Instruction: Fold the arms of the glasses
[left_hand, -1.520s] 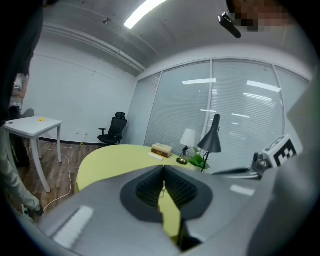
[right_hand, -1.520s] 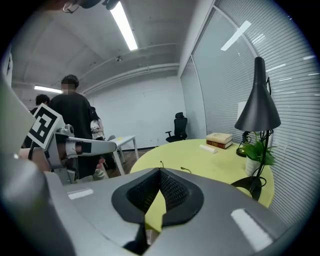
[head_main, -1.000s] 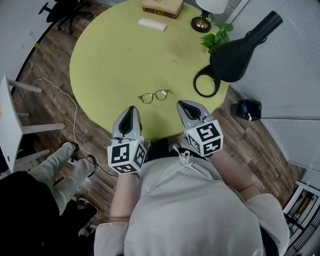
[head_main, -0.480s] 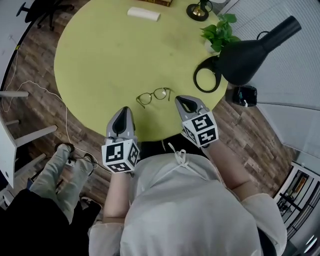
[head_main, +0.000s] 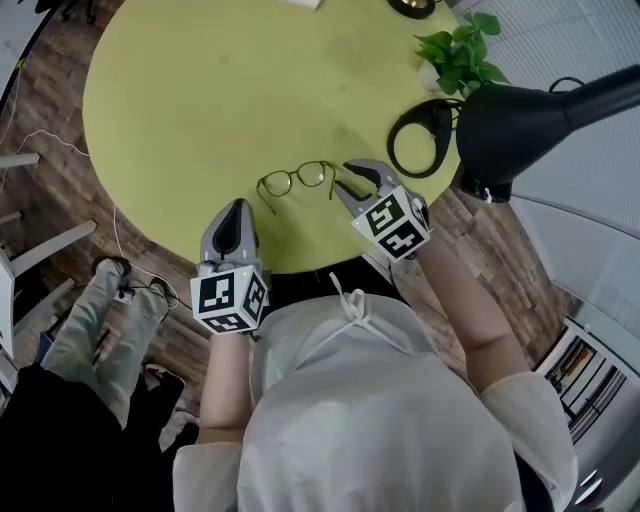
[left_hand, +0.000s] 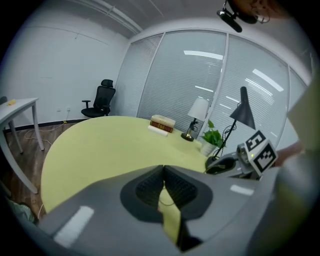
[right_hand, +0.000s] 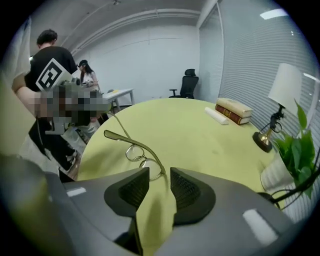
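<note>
The person wears a pale, short-sleeved top (head_main: 385, 410) with a thin cord (head_main: 356, 306) tied in a bow at the neck. The left tool (head_main: 232, 208) and right tool (head_main: 346, 180) have smooth grey shells and black ribbed pads (right_hand: 134, 189). Behind each sits a white cube (head_main: 228, 298) printed with black square markers.

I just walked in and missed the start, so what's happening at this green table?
A person holds a claw in each hand at the near edge of the green table. The glasses lie there, arms unfolded. The right claw has just been opening its jaws; one arm's tip sits at their mouth, ungripped. The left claw is shut and empty.
</note>
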